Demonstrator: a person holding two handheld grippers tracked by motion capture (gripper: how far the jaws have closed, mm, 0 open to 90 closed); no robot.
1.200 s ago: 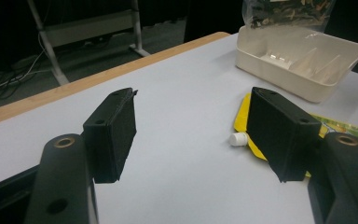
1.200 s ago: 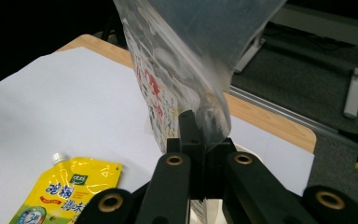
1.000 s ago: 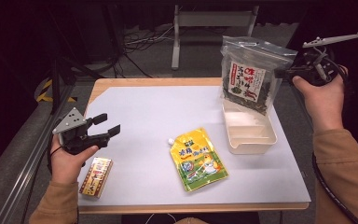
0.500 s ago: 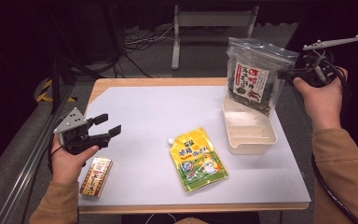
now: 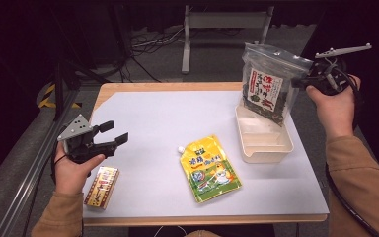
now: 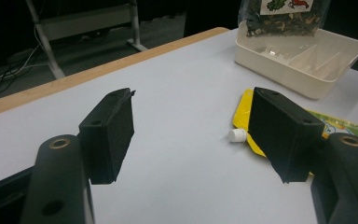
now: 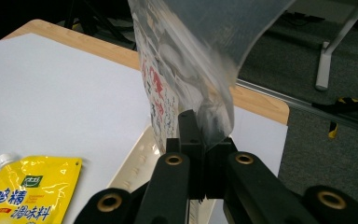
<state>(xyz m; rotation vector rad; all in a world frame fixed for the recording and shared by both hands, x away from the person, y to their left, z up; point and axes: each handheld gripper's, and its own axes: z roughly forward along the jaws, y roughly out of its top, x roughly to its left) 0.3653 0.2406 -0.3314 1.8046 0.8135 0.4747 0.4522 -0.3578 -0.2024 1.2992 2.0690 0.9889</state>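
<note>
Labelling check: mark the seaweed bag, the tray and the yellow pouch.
seaweed bag (image 5: 265, 89), high view, on its printed label.
tray (image 5: 271, 151), high view, on its near rim.
yellow pouch (image 5: 209, 168), high view, on the middle of its printed front.

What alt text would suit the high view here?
The right hand-held gripper holds a clear bag of dried seaweed by its edge above a cream divided tray on a white-topped table. The left hand-held gripper rests open near a small box; a yellow spouted pouch lies mid-table.
</note>
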